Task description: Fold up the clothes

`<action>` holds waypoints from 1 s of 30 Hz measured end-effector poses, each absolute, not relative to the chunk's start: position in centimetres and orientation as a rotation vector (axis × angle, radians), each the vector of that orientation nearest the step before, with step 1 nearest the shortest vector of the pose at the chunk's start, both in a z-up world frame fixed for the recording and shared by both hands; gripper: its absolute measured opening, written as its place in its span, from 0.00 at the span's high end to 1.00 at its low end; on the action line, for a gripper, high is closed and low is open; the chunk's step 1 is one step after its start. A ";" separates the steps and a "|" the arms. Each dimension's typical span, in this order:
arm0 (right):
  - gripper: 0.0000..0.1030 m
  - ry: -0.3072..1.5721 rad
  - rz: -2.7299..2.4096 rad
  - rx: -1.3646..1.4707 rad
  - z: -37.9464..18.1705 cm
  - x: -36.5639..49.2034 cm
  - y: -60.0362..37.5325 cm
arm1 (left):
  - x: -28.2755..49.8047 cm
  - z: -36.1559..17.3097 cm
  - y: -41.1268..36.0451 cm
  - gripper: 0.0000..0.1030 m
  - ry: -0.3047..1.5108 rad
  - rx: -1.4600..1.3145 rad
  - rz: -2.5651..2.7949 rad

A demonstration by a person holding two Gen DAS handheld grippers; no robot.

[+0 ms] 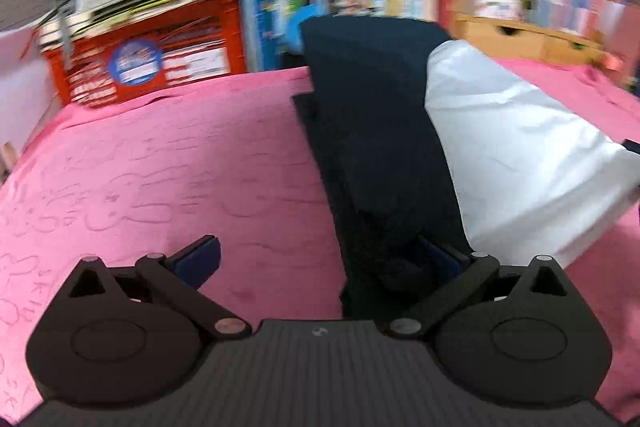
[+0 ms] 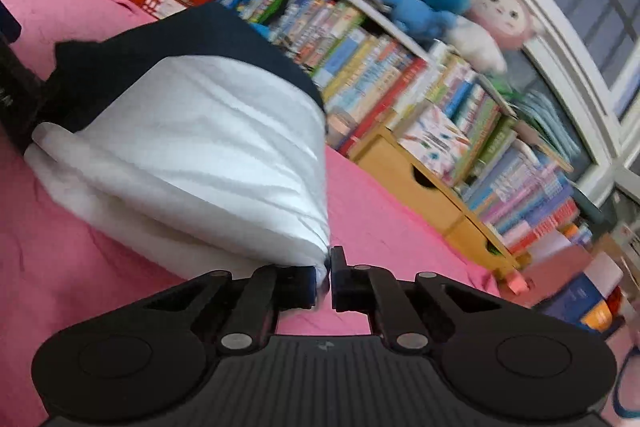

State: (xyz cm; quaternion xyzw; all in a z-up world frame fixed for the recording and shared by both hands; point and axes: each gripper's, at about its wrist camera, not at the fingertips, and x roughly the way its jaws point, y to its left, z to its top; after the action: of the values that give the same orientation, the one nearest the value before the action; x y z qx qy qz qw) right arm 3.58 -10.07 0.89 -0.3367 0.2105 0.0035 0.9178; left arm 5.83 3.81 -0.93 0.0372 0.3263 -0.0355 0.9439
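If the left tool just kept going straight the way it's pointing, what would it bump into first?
Probably the dark navy part of the garment, which already lies against the open left tool's right finger. Slightly left of that, only the pink bedcover lies ahead. Depth is hard to judge.

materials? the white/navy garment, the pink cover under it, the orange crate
Garment: thin woven cloth, probably cotton blend; soft folds, slight sheen. Pink cover: matte towel-like cloth with an embossed pattern. Orange crate: rigid moulded plastic, going by its lattice wall.
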 end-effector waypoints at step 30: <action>0.78 0.546 0.635 -0.193 2.0 3.6 -12.8 | 8.9 7.3 -2.6 0.00 0.549 0.051 -0.224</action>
State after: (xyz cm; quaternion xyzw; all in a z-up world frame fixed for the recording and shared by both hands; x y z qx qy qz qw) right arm 3.55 -12.82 2.02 -0.0937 0.2648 0.3080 0.9089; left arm 8.94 -2.60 7.29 0.0253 0.2707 -0.1104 0.9560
